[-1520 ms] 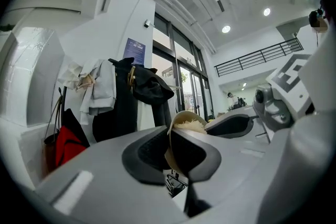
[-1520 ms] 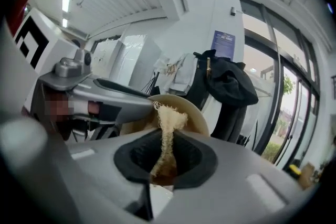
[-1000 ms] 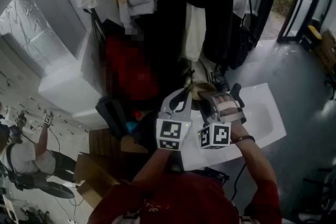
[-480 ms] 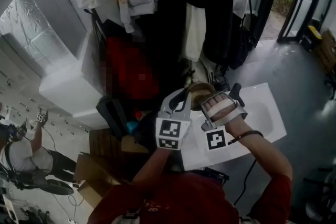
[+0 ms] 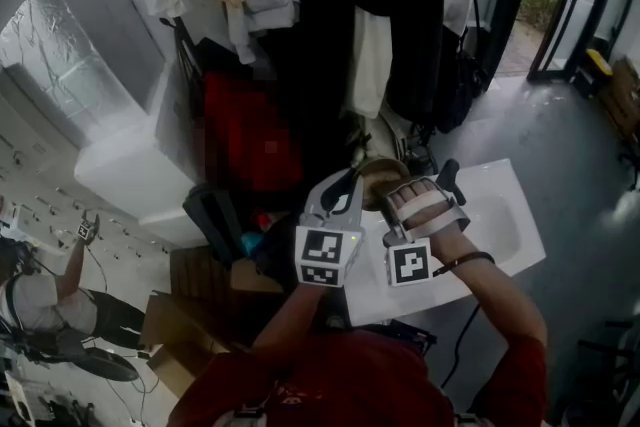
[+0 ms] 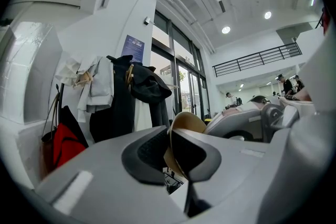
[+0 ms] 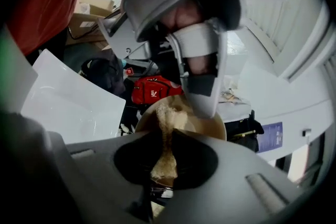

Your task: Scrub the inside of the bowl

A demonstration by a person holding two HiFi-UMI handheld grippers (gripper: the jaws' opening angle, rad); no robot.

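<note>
Above the left end of a white surface (image 5: 505,215), the bowl (image 5: 377,175) is held up in the air, clear of the surface. It is tipped on edge, with its opening turned toward the right gripper (image 5: 398,197). The left gripper (image 5: 350,183) has it by the rim. In the left gripper view its fingers (image 6: 197,152) are clenched on the thin tan wall, one pad on each side, and the bowl shows edge-on between them.

The right gripper's fingers (image 7: 199,160) are clamped on a scrubber (image 7: 167,128) (a pale, fibrous strip, rather like loofah). It stands up out of the fingers and lies against the inside of the bowl, reaching from the near rim toward the middle. In the right gripper view the left gripper comes in from the top, with its tip on the bowl's far rim.

In the head view the two grippers sit close together, their marker cubes side by side and facing up at the camera.

Behind the bowl hang dark and light coats (image 5: 380,5), with a red bag (image 7: 155,89) low beneath them. Cardboard boxes (image 5: 185,320) lie on the floor to the left. Another person (image 5: 45,300) stands well apart at the far left, one arm raised.
</note>
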